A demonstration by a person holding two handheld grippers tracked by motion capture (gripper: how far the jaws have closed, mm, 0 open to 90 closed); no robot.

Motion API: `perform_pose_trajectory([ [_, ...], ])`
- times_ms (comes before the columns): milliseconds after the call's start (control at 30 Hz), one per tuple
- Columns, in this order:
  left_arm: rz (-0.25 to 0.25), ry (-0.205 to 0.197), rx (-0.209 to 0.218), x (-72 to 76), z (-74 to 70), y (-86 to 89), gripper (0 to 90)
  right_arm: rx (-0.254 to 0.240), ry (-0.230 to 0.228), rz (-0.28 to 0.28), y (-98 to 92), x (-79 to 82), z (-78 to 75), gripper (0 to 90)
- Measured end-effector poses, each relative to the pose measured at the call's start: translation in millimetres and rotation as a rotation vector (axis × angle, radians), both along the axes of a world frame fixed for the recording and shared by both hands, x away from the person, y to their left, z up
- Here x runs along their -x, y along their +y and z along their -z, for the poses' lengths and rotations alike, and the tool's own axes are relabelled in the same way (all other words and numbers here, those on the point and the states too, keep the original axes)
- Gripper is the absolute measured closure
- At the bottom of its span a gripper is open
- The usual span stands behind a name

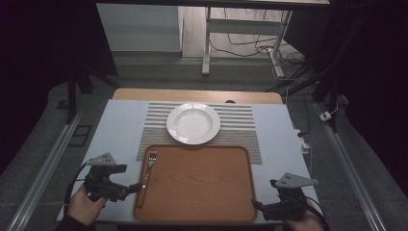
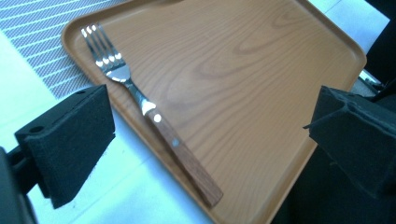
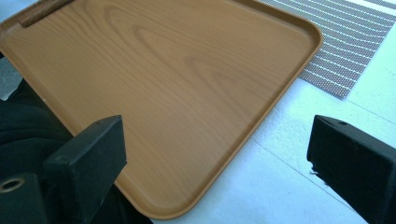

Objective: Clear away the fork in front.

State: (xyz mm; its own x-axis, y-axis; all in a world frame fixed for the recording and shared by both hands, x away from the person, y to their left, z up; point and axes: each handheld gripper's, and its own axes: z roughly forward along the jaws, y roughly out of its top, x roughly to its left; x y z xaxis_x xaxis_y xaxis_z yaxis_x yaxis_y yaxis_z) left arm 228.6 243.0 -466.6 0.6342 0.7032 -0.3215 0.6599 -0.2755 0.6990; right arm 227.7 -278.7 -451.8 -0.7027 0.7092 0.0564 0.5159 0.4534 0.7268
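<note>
Right now I'm at the approach step: wooden tray sits on the table in front of the striped placemat and white plate, with the fork lying along the tray's left edge. My left gripper is spread wide beside the fork handle, holding nothing; the right gripper is spread and empty at the tray's near right corner. Next I'd guess the left jaws need to straddle the handle and close.

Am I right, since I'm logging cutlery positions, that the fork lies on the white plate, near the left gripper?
Not quite. The fork lies on the wooden tray, along its left edge, near the left gripper. The white plate sits beyond the tray, as the high view shows.
</note>
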Motion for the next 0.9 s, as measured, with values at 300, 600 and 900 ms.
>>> perform_pose_trajectory([
  [300, -0.035, 0.0, 0.022, 18.7, 4.9, 19.3, 0.0, 0.006, 0.004, -0.003, 0.4, -0.5, 0.2, 4.6],
  [600, -0.079, 0.011, 0.024, 36.4, 12.2, 37.6, 0.0, 0.007, 0.006, -0.001, 0.6, -0.5, 0.2, 4.6],
  [900, -0.133, 0.044, -0.022, 49.8, 16.2, 48.5, 0.0, 0.011, 0.007, -0.001, 1.5, -0.6, 0.3, 4.6],
])
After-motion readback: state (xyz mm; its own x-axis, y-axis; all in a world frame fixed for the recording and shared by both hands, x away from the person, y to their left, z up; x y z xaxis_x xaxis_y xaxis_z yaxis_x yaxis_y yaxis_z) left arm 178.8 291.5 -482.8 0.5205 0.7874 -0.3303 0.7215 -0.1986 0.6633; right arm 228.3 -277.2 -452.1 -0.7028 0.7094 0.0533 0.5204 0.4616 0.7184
